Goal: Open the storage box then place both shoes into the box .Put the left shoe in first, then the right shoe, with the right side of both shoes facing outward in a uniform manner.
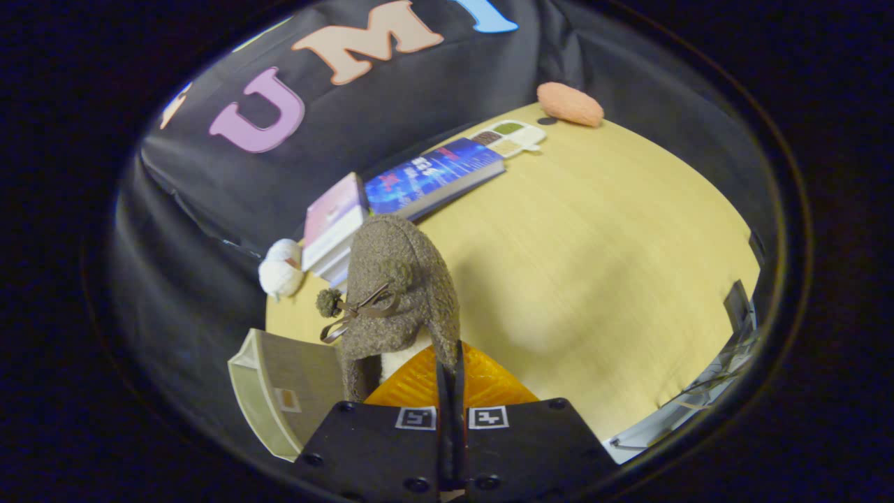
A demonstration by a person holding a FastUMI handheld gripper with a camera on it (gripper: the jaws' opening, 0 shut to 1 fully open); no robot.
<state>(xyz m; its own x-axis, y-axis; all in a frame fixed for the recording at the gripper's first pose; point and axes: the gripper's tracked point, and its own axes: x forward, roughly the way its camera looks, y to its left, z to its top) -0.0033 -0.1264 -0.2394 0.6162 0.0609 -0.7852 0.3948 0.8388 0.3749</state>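
Note:
A brown woolly shoe (398,279) with a thin bow and a small pompom hangs above the wooden table (594,265), its toe pointing away from me. My gripper (450,356) is shut on the shoe's rim beside the white lining, with the fingers pressed close together. Just left of the fingers and below the shoe is a grey-and-beige box (279,391); I cannot tell whether it is open. To the right of the fingers, at the table's near edge, a clear and grey plastic piece (705,398) shows only in part.
Beyond the shoe, a stack of books (335,223) and a blue book (433,178) lie along the black cloth wall. Farther back are a small compartment tray (510,136) and an orange plush (569,103). A white plush (281,269) sits left of the books.

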